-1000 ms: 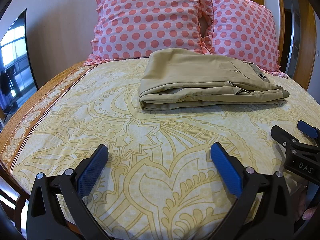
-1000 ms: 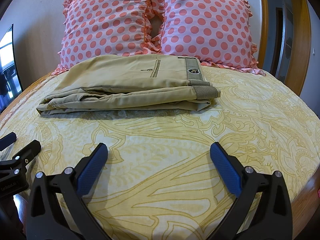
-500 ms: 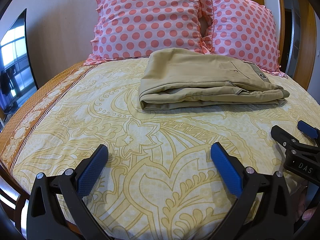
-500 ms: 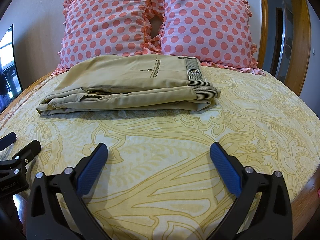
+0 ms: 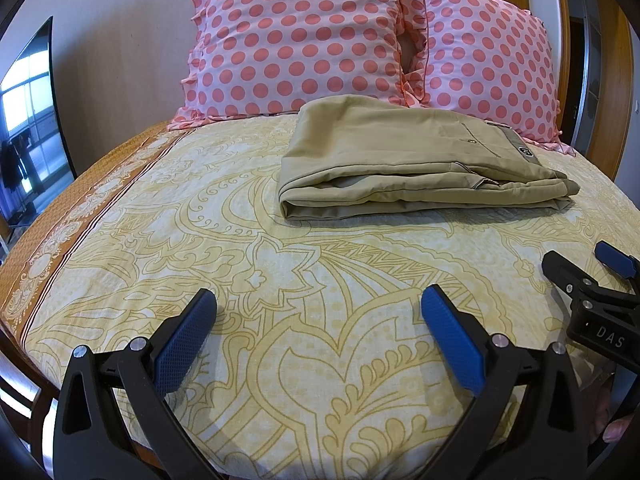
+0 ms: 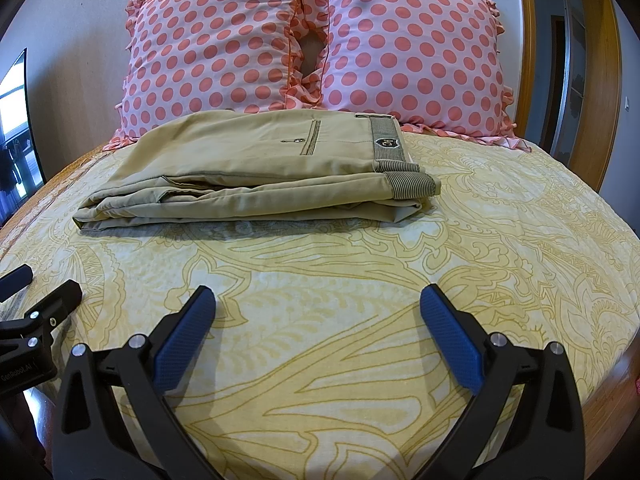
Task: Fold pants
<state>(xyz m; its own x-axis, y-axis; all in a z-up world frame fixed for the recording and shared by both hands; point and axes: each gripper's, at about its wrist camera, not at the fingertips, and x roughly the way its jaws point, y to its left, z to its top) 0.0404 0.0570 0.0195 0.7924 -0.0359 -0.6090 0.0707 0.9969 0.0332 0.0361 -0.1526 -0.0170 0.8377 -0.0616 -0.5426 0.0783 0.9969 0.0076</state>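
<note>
Through my left wrist camera, my left gripper (image 5: 318,312) hangs low over the near part of the bed, its blue-padded fingers (image 5: 184,344) spread wide apart with nothing between them. The khaki pants (image 5: 404,160) lie folded into a flat stack on the yellow patterned bedspread (image 5: 224,248), far from me and a little to the right, well apart from my fingers. Their far edge sits just in front of two pink polka-dot pillows (image 5: 304,40) propped at the head of the bed. At the right edge I see my right gripper (image 5: 588,276), also over the bedspread. A dark television screen (image 5: 28,120) stands off to the left.

Through my right wrist camera, my right gripper (image 6: 318,312) likewise has its fingers held wide apart and empty above the bedspread (image 6: 360,260). The folded pants (image 6: 256,172) lie ahead, slightly left of centre, waistband with its striped lining and small badge at the right end, folded edge at the left. The pillows (image 6: 408,48) stand behind them. My left gripper (image 6: 38,300) shows at the left edge.
</note>
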